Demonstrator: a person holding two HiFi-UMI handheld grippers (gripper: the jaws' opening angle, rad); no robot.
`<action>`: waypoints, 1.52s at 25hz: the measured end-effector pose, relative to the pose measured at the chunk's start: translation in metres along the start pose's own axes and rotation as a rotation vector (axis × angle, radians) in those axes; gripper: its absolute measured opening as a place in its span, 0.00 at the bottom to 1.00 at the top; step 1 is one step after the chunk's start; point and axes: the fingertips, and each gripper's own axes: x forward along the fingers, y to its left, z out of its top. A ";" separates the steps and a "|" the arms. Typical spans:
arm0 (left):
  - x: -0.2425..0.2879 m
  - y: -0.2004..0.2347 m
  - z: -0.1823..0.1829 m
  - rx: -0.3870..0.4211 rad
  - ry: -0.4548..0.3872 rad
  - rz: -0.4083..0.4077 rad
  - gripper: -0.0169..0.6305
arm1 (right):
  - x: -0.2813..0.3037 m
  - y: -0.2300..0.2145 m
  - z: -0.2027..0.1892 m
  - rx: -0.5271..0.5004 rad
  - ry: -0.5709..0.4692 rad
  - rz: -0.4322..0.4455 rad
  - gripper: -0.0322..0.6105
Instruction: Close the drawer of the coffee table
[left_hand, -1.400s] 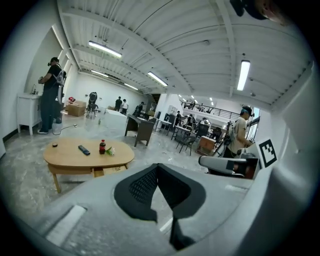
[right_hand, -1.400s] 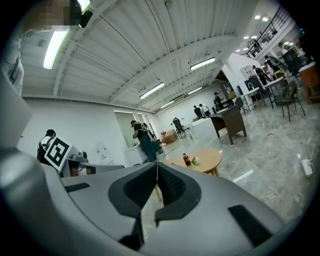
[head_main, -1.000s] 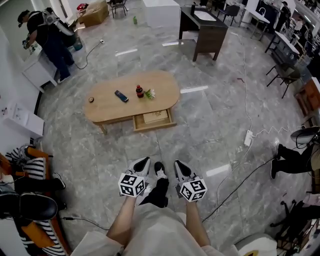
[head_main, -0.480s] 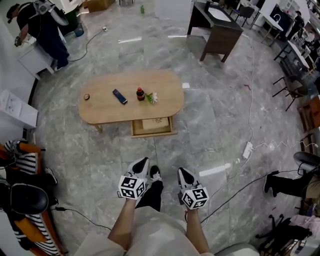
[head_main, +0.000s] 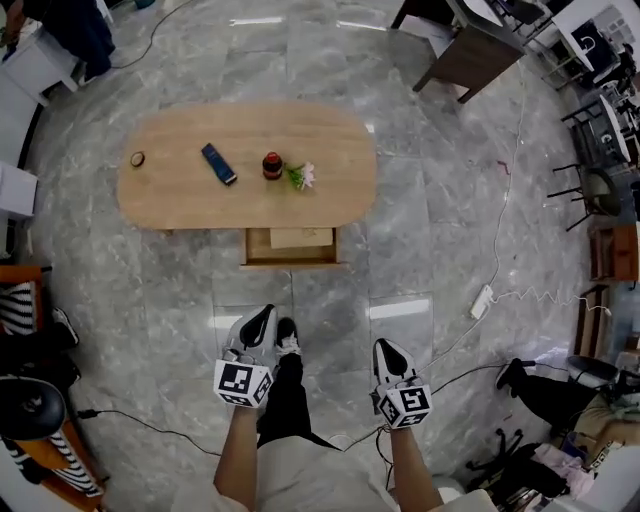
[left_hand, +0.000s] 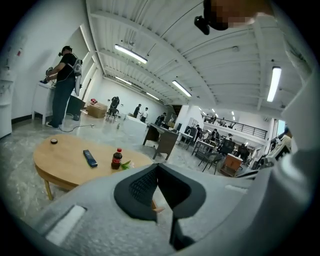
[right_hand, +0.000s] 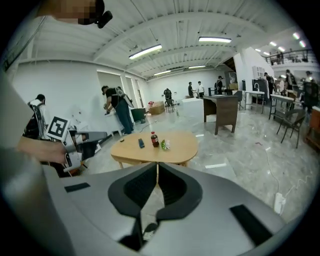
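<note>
The oval wooden coffee table (head_main: 180, 195) stands on the grey floor ahead of me, and its drawer (head_main: 290, 248) is pulled open on the near side with a flat pale item inside. On the top lie a dark remote (head_main: 218, 163), a small red-capped bottle (head_main: 271, 165) and a flower sprig (head_main: 299, 176). My left gripper (head_main: 263, 314) and right gripper (head_main: 385, 347) hang low near my body, well short of the drawer. Both are shut and empty. In the left gripper view the shut left gripper (left_hand: 156, 165) hides the drawer. The right gripper (right_hand: 157, 164) points at the table (right_hand: 175, 148).
A dark desk (head_main: 470, 50) stands at the far right. A power strip (head_main: 481, 301) with cables lies on the floor to the right. Chairs (head_main: 598, 190) line the right edge. Striped seats (head_main: 15, 300) and a white cabinet (head_main: 12, 190) sit at the left.
The table and open drawer have come closer and now sit square in front of me. Both grippers stay low and shut, a little further apart.
</note>
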 end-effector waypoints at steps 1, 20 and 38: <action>0.008 0.011 -0.002 0.024 0.008 0.006 0.04 | 0.014 -0.009 -0.002 -0.012 0.015 -0.020 0.08; -0.001 0.012 -0.051 0.018 0.100 0.405 0.04 | 0.035 -0.096 0.021 -0.098 -0.021 0.182 0.07; 0.056 -0.002 -0.129 0.070 0.048 0.480 0.04 | 0.100 -0.199 -0.080 -0.316 0.047 0.370 0.07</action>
